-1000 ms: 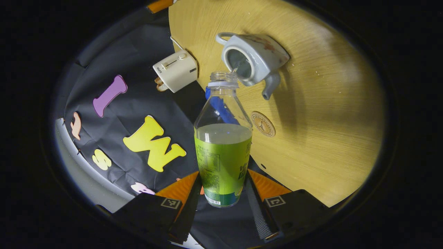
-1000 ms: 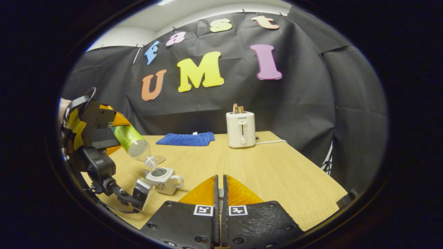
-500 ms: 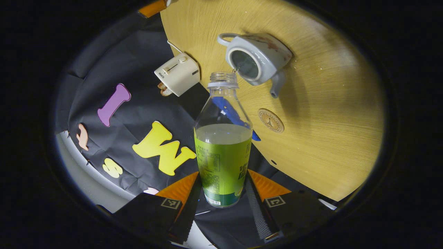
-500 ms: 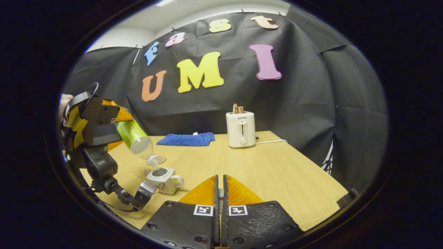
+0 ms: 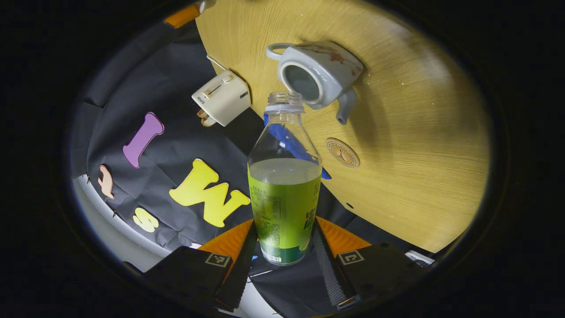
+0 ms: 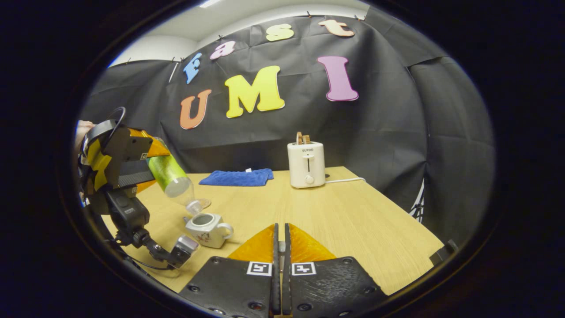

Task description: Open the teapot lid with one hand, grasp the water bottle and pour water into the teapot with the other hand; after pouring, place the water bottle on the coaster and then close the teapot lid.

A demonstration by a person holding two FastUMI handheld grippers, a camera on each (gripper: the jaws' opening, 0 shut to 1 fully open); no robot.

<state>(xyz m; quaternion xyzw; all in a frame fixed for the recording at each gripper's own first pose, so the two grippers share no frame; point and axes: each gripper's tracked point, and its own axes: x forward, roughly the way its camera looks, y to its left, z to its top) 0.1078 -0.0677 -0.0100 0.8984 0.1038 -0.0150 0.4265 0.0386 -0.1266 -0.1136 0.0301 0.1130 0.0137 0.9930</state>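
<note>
The left tongs (image 5: 284, 247) clamp the water bottle (image 5: 284, 194) by its labelled lower body, tilted neck-down over the lidless teapot (image 5: 318, 75) on the table (image 5: 419, 145). The coaster (image 5: 342, 153) lies at the teapot's 5 o'clock. The right tongs (image 6: 280, 256) are closed; whether they pinch anything cannot be told.

Clear plastic water bottle (image 5: 284, 185), glossy ceramic teapot (image 5: 318, 75), wood-grain table (image 5: 419, 132)
</note>
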